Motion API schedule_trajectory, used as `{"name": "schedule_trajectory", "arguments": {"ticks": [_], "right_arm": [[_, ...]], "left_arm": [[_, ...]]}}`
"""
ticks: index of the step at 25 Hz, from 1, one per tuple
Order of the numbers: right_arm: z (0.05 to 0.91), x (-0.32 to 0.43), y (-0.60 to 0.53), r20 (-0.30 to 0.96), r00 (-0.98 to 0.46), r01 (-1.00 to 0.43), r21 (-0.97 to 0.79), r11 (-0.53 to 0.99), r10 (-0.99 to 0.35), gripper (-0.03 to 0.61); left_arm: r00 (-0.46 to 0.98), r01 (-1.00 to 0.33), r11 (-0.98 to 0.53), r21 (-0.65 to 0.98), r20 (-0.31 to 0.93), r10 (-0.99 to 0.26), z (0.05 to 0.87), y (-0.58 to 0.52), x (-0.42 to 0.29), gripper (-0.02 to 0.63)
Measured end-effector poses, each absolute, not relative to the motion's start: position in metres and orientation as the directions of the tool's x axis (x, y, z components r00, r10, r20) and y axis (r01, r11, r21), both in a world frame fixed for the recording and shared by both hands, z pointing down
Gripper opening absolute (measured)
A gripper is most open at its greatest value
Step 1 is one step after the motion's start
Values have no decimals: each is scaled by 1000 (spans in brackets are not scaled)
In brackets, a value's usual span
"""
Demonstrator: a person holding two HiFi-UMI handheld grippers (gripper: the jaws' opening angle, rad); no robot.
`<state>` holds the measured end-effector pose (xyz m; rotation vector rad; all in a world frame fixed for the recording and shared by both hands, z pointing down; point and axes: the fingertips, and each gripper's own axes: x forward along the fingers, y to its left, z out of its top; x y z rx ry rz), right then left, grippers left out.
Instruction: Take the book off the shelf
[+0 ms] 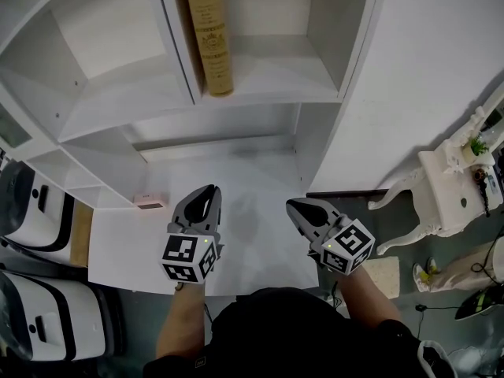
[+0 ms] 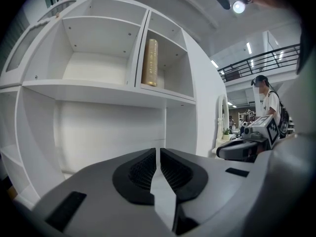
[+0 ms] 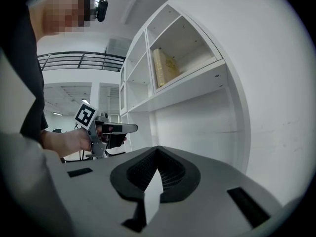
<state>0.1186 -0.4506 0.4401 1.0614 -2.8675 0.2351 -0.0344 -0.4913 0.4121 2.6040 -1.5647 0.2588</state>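
A white shelf unit (image 1: 268, 93) rose above the white bench (image 1: 260, 235), and the tan book (image 1: 209, 34) stood upright in an upper compartment beside its left wall. The left gripper (image 1: 209, 191) and the right gripper (image 1: 293, 205) hung well below it, jaws closed together on nothing. Reaching up without opening them would likely tip the tall, narrow book over or push it deeper.

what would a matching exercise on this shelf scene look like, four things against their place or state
Things:
1 book
2 left gripper
3 small pink object
4 white side table

Place or state:
a on the floor, right of the shelf unit
b jaws shut, nothing between them
c upright in an upper compartment
d lying on the white ledge, near its left edge

Pairs: 1-c, 2-b, 3-d, 4-a
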Motion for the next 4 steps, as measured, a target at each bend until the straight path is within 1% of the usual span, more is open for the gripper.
{"name": "schedule_trajectory", "arguments": {"ticks": [4], "right_arm": [[439, 121, -449, 123, -762, -648, -114, 753, -636, 11]], "left_arm": [[465, -880, -475, -6, 193, -864, 412, -490, -29, 34]]}}
